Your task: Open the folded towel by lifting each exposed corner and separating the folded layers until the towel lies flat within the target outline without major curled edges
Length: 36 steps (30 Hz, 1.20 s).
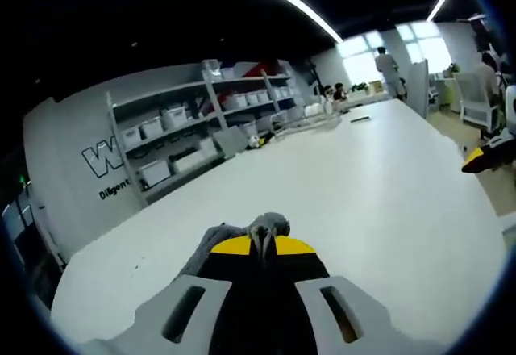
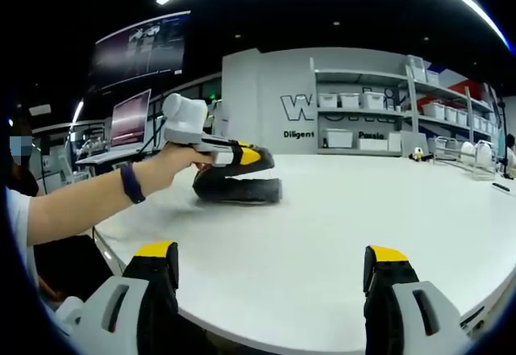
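My left claw (image 1: 264,246) clamped on grey towel (image 1: 242,238) fold. Right gripper view: towel (image 2: 238,190) bunched on desk (image 2: 339,234) near its left edge; my right claw (image 2: 274,278) wide open, empty.

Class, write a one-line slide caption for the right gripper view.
Left gripper pinches the folded grey towel on the white table; right gripper open.

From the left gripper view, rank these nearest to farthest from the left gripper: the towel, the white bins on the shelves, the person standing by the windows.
1. Towel: pinched at the left gripper tips, on the table.
2. White bins: on the shelves beyond the table's left edge.
3. Standing person: at the table's far end, by the windows.
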### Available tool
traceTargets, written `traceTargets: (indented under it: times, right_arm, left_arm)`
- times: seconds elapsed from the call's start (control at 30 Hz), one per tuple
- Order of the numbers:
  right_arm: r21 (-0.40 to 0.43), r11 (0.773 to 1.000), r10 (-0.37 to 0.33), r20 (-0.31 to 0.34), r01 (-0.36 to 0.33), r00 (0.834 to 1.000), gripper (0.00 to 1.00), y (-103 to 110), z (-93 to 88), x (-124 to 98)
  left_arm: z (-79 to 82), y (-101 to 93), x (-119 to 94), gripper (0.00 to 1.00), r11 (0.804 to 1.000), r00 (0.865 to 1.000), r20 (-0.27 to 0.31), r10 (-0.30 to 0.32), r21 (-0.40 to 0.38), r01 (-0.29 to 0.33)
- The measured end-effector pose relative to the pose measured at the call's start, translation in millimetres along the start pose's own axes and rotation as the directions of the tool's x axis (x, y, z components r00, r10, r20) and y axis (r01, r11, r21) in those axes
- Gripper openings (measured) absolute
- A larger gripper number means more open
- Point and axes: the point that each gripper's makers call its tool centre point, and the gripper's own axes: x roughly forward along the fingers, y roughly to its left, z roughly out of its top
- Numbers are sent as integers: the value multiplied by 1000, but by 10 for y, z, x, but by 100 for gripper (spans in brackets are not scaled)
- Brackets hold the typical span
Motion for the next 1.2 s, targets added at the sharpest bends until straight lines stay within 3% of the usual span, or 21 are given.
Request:
traceTargets:
  times: [0.8,0.97,1.2]
  right_arm:
    - [-3,1000,3,-5,-3,1000,97,21,-6,7]
    - [-3,1000,2,-4,-2,1000,97,20,-7,2]
    - [-4,1000,3,-5,-3,1000,97,24,-9,2]
  left_arm:
    - [117,213,-211,5,999,998,47,38,-17,-37]
    - [154,271,-259,5,997,995,82,51,-60,-46]
    - [203,395,-353,5,974,982,170,85,-222,-46]
